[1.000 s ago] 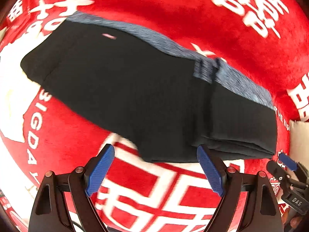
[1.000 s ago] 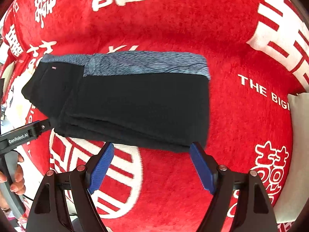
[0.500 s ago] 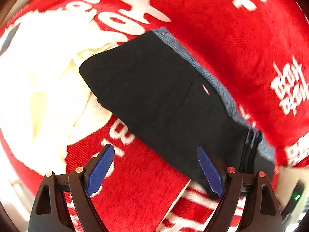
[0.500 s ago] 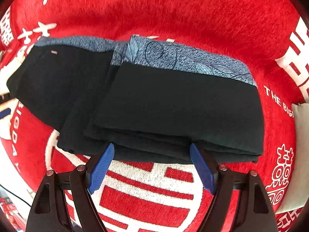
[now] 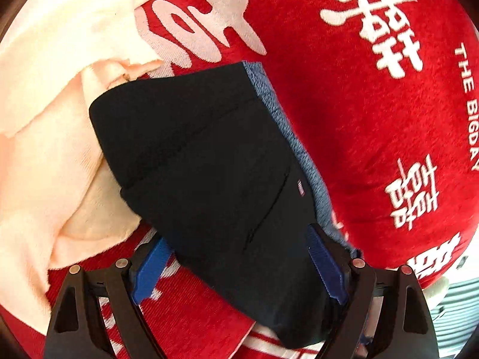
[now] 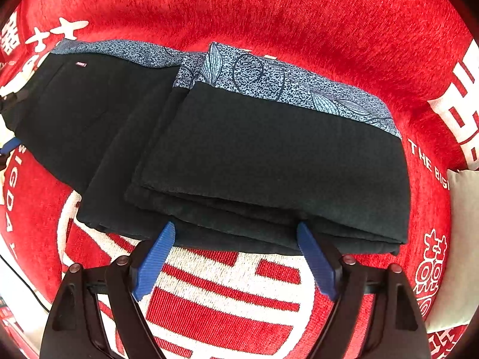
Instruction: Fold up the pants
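Left gripper (image 5: 239, 266), left wrist view: blue-padded fingers (image 5: 149, 272) spread wide, low over the cloth, straddling the near end of the black pants (image 5: 209, 161); fabric fills the gap between the pads, and whether either pad touches it cannot be told. Pants lie diagonally, a blue-grey patterned waistband (image 5: 299, 149) along their right edge and a small label (image 5: 300, 191) beside it. Cream fabric (image 5: 51, 113), crumpled, lies to the left, with the pants' far left corner resting partly on it. Underneath all: red cloth (image 5: 359, 104) with white characters and lettering.

Right gripper (image 6: 236, 257), right wrist view: fingers likewise spread wide, tips at the near folded edge of the pants (image 6: 269, 155), pinching nothing. Pants folded into a stack of several layers, edges stepped at the left; blue leaf-printed waistband (image 6: 287, 86) along the far side, with a small label (image 6: 80, 64) at the far left. Pale fabric (image 6: 464, 239) at the right margin. Red cloth (image 6: 299, 15) surrounds the stack, a white-striped emblem (image 6: 224, 287) directly below the fingers.
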The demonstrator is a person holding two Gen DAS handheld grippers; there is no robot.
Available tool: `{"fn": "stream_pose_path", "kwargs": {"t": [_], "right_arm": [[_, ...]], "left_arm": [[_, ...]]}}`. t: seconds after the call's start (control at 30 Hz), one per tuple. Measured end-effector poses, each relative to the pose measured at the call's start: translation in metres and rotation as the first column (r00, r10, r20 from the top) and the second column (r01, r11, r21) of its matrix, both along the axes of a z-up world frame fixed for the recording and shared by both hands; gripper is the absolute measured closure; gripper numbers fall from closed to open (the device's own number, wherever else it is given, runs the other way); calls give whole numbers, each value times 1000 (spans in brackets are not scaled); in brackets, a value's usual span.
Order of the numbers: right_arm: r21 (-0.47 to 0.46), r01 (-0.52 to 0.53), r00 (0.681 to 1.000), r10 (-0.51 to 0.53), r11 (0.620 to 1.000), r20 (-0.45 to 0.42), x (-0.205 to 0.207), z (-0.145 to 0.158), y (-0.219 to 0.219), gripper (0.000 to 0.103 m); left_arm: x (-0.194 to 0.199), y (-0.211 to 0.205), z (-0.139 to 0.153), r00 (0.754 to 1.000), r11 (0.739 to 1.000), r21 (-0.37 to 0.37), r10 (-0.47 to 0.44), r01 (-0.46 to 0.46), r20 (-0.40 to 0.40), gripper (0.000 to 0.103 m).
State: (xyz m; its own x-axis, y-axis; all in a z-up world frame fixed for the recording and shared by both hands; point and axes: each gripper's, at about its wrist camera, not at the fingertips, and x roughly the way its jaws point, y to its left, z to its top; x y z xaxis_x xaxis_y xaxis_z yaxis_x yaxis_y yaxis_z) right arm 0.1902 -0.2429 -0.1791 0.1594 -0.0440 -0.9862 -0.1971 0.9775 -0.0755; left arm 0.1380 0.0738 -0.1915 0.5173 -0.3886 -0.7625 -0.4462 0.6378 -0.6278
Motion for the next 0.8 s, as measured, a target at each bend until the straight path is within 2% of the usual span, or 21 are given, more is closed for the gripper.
{"fn": "stream_pose_path", "kwargs": {"t": [0.1, 0.2, 0.3, 0.33, 0.37, 0.4, 0.43, 0.47, 0.5, 0.53, 0.63, 0.73, 0.8], "right_arm": [[8, -2, 1000, 2, 1000, 6, 1, -2, 0, 15], [4, -10, 1000, 10, 1000, 2, 2, -2, 2, 14], [4, -18, 1000, 18, 1000, -7, 8, 7, 4, 14], [13, -19, 1000, 19, 1000, -10, 12, 12, 5, 14], [22, -19, 1000, 19, 1000, -13, 16, 18, 7, 14], [31, -17, 1000, 18, 999, -15, 22, 25, 11, 14], [43, -20, 1000, 21, 999, -12, 29, 33, 15, 14], [63, -32, 999, 33, 998, -12, 37, 40, 21, 14], [82, -46, 999, 47, 996, -15, 46, 47, 27, 14], [101, -64, 998, 67, 993, -19, 56, 53, 37, 14], [156, -149, 986, 158, 977, -52, 90, 68, 76, 14], [223, -231, 960, 258, 947, -104, 119, 75, 126, 13], [263, -289, 931, 334, 921, -145, 141, 76, 171, 10]], "left_arm": [[2, -2, 2, 1000, 1000, -6, 20, -20, 21, 15], [8, -5, -5, 1000, 999, 44, 2, -1, -17, 15], [16, -16, 0, 998, 992, 120, -20, 27, -60, 16], [18, -19, 1, 997, 988, 151, -18, 30, -81, 25], [18, -20, 3, 995, 981, 193, -10, 30, -104, 46], [18, -20, 4, 991, 969, 244, -1, 35, -136, 59], [18, -19, 4, 989, 963, 267, 4, 37, -151, 69], [16, -16, 6, 990, 966, 259, 8, 29, -143, 75], [15, -16, 9, 990, 962, 271, 0, 38, -139, 76], [16, -20, 13, 990, 952, 300, -19, 60, -138, 77], [19, -41, 27, 986, 889, 435, -90, 141, -137, 78], [20, -61, 37, 981, 821, 539, -136, 190, -140, 78], [20, -71, 39, 974, 770, 596, -171, 226, -149, 78]]}}
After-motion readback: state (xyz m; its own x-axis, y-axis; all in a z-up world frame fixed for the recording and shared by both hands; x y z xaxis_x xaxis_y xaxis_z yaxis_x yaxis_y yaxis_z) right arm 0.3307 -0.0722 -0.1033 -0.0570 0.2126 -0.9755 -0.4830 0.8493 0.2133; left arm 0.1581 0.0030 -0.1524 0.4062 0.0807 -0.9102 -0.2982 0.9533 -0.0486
